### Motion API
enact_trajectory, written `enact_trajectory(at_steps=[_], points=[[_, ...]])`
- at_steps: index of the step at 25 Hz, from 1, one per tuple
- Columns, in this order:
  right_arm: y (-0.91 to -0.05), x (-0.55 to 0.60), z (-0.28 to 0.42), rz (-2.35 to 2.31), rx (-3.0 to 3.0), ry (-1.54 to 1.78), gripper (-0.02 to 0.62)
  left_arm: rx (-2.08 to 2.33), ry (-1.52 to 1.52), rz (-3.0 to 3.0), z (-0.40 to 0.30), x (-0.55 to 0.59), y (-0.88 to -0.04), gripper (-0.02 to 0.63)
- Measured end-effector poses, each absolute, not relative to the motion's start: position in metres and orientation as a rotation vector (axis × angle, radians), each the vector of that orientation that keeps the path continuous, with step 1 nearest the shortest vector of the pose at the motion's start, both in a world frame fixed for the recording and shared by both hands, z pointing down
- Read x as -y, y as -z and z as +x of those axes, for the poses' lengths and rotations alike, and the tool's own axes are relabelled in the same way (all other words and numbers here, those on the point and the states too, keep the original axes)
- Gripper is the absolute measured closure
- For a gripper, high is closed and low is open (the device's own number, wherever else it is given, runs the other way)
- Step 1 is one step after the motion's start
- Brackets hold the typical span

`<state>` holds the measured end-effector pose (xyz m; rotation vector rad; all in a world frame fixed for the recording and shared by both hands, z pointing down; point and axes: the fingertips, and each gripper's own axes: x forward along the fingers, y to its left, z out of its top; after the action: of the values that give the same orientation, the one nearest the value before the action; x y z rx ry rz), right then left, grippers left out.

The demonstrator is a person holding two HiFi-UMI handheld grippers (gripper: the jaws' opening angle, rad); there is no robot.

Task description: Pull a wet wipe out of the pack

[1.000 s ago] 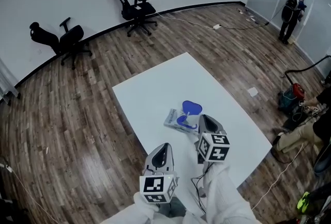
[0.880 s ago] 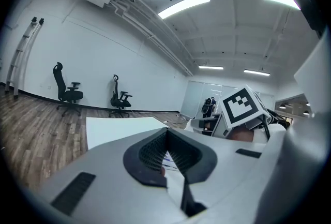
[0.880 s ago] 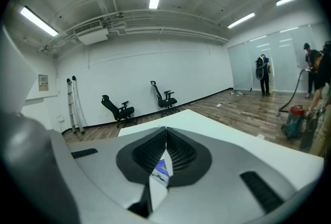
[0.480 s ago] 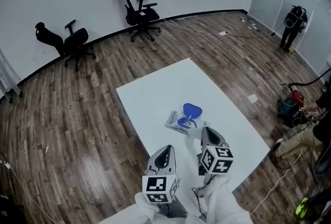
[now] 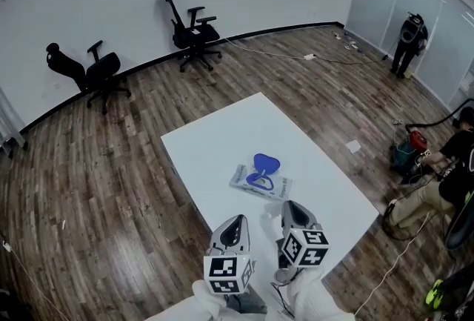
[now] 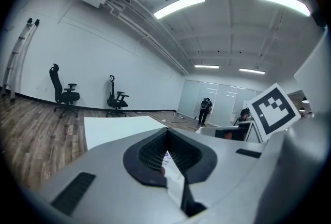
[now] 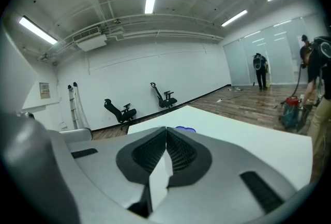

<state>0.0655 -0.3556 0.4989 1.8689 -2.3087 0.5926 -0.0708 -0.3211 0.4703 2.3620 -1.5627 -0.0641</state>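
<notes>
The wipe pack (image 5: 258,183) lies flat near the middle of the white desk (image 5: 215,136); its blue lid (image 5: 266,162) is flipped open on the far side. The right tongs (image 5: 291,206) are on the near side of the pack, close to it but not touching. 1 second ago they were right up against the pack by the lid; now they have come back toward the person. The lid was open then too. The left tongs (image 5: 235,221) are just beside the right ones, a little nearer the person; they are in much the same spot as before. Both tongs are clenched; in each gripper view the 2 black tips press together at the top. Below the tips of the right tongs there is a thin white strip; it may be a wipe or only the desk showing through, and I cannot tell which. Through the same slit in the left tongs, a bit of the printed pack shows. 2 black chairs (image 5: 194,21) stand on the wood floor (image 5: 96,164) by the far wall.
</notes>
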Motion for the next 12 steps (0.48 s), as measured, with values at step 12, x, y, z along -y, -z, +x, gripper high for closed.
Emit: enact_trajectory(at_steps=[12], points=[[-0.517, 0.294, 0.077, 1.902, 2.277, -0.608, 0.584, 1.487, 0.026, 2.421, -0.039, 0.308, -0.474, 0.606]])
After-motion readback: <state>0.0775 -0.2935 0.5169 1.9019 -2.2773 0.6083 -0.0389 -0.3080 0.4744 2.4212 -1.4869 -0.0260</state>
